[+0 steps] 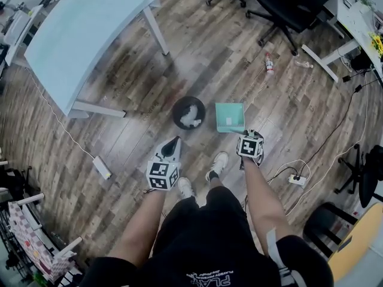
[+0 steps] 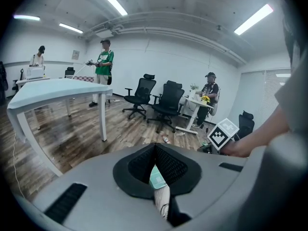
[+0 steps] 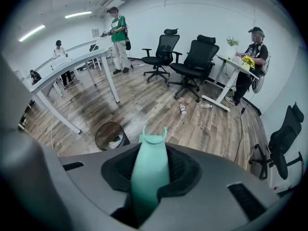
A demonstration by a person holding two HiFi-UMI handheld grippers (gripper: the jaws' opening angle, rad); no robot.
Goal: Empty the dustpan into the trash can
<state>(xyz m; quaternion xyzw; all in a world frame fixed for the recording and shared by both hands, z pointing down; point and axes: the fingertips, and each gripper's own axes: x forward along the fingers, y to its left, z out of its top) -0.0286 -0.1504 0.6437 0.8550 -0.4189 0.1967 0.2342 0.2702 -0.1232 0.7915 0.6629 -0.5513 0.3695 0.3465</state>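
Note:
The black round trash can [image 1: 189,112] stands on the wood floor with white paper inside. Just right of it lies the teal dustpan [image 1: 230,117], mouth up and low over the floor. My right gripper [image 1: 246,134] is shut on the dustpan's handle [image 3: 150,170], which runs between the pads to a forked end. In the right gripper view the trash can [image 3: 110,135] sits to the left of the handle. My left gripper [image 1: 174,143] is shut, its tips pointing at the can from the near side. A teal and white sliver shows in its slit [image 2: 159,186].
A pale blue table [image 1: 84,40] stands far left, and office chairs [image 1: 296,5] far right. A small bottle [image 1: 269,63] lies on the floor beyond the dustpan. Power strips [image 1: 296,180] and cables trail at right. My shoes [image 1: 218,164] are just behind the grippers. People stand in the background.

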